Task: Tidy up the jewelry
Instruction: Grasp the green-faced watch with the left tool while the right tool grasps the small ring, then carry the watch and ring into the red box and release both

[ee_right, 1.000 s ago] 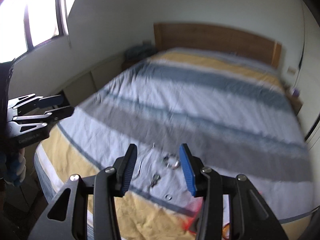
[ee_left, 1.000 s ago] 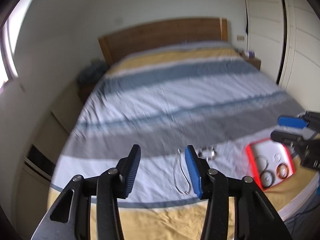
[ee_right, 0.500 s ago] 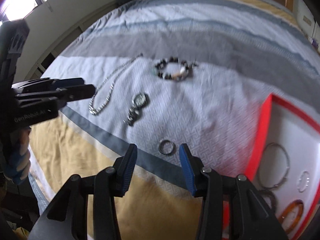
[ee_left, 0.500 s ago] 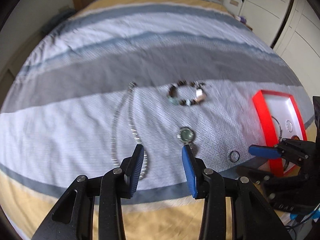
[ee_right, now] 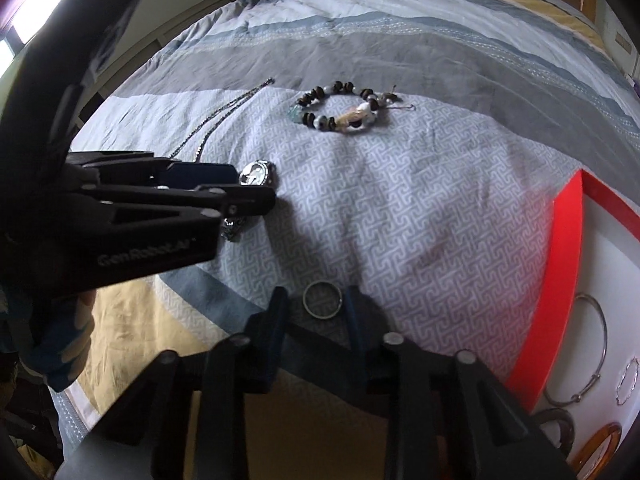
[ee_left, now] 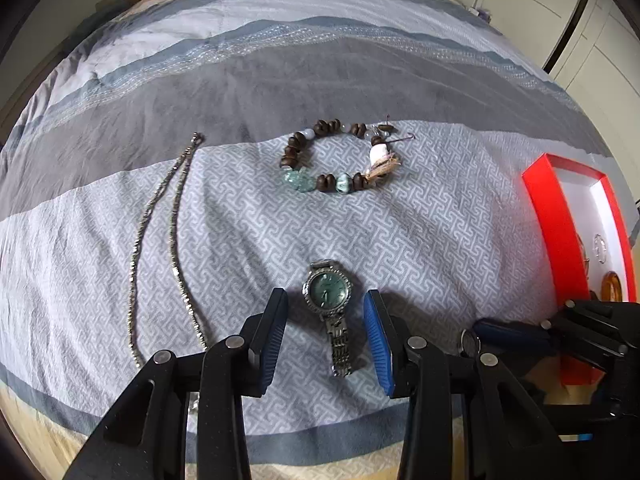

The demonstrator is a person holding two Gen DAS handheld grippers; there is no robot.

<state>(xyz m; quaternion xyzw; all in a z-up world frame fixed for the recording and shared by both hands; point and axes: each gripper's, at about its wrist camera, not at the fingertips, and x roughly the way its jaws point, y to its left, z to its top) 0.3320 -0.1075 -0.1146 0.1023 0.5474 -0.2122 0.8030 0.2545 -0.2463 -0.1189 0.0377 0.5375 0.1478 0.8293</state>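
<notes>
As both grippers sit low over the bed (ee_left: 400,216), four loose pieces lie on the patterned grey-white band: one watch (ee_left: 329,300), one ring (ee_right: 322,300), one beaded bracelet (ee_left: 340,156), one chain necklace (ee_left: 176,240).

Left gripper (ee_left: 326,330): jaws apart, nothing gripped, watch dial lying between the blue pads, strap running back toward the camera. No contact with the pads visible.

Right gripper (ee_right: 314,320): jaws apart, straddling the ring; ring lies flat on the bed between the fingertips, very close to both pads, but I can't tell if it's touching.

Bracelet is farther out, centre, well apart from both grippers. Necklace is far left, laid in a long narrow loop; its near end runs under the left gripper body in the left wrist view.

Red tray (ee_left: 552,232) with white liner at the right edge of the bed. Inside, from the right wrist view: one large thin bangle (ee_right: 596,352), one small sparkly hoop (ee_right: 628,380), one amber bangle (ee_right: 600,444), one dark bangle (ee_right: 556,420), the last two cut off by the frame edge and gripper.

Occlusions: in the right wrist view the left gripper (ee_right: 224,188) covers most of the watch (ee_right: 258,174) and the near part of the necklace (ee_right: 224,114). In the left wrist view the right gripper (ee_left: 504,334) hides most of the ring (ee_left: 469,342) and the tray's near corner.

Wardrobe doors (ee_left: 560,12) far right.
</notes>
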